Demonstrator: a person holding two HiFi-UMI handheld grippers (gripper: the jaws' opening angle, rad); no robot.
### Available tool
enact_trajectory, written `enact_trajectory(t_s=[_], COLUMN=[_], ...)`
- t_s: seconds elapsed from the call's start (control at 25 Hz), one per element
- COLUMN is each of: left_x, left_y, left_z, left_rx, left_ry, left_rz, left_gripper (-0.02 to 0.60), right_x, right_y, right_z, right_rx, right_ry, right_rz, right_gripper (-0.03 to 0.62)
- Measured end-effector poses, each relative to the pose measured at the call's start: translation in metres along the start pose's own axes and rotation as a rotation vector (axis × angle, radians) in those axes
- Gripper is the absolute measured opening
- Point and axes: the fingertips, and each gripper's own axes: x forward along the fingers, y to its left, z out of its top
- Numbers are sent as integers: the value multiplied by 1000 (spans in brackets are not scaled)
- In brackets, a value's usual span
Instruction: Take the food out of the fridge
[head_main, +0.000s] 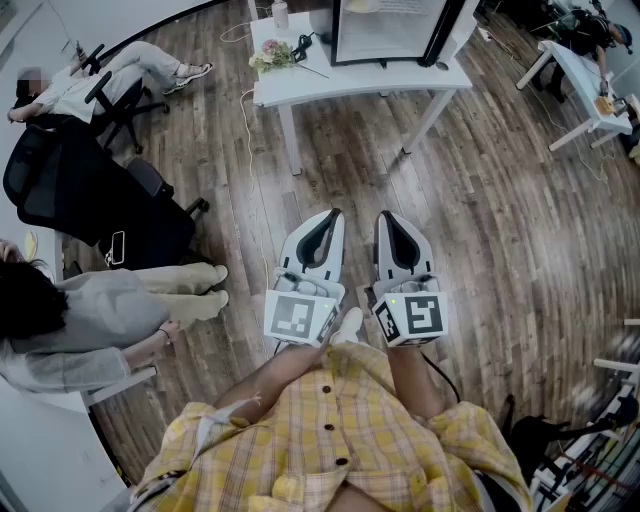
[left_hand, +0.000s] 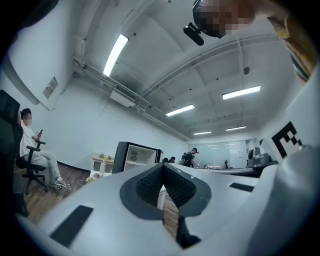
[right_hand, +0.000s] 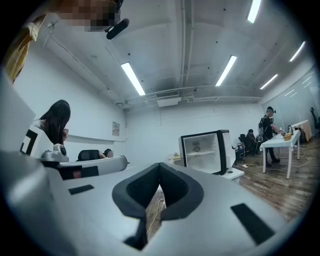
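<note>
Wood plank floor (head_main: 480, 220) thru-out, dark brown, a bit glossy. White table (head_main: 300, 88) ahead w/ flowers (head_main: 272, 55) near its left end. 2nd white table (head_main: 575, 70) far right. Black office chair (head_main: 70, 190) at left, another chair (head_main: 120, 110) beyond it w/ a person seated. Walls (left_hand: 90, 125) plain white. Ceiling (right_hand: 200, 40) white, w/ long strip lights (left_hand: 116, 54) all lit. Glass partition (left_hand: 227, 150) at the far end.

Floor (head_main: 500, 230): wooden planks; I see a thin white cable (head_main: 246, 140) lying on it beside the table.
Table (head_main: 360, 85): white, ahead of me; it bears the fridge (head_main: 390, 35), flowers (head_main: 272, 57) and a small bottle (head_main: 279, 14).
</note>
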Motion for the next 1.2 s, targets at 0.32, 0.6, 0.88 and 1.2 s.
enact_trajectory(t_s=[0.32, 0.6, 0.88, 1.2], left_x=[9, 18, 24, 33], left_y=[-28, -43, -69, -63], left_z=[-1, -4, -12, -31], left_rx=[24, 49, 75, 78], left_ry=[11, 26, 21, 63], left_rz=[-12, 7, 29, 60], left_gripper=[8, 8, 8, 8], right_x=[-15, -18, -28, -16], right_y=[-18, -27, -45, -55], right_z=[10, 14, 5, -7], right_rx=[-2, -1, 5, 50], right_ry=[-13, -15, -9, 3], right_rz=[0, 40, 85, 120], right_gripper=[8, 8, 8, 8])
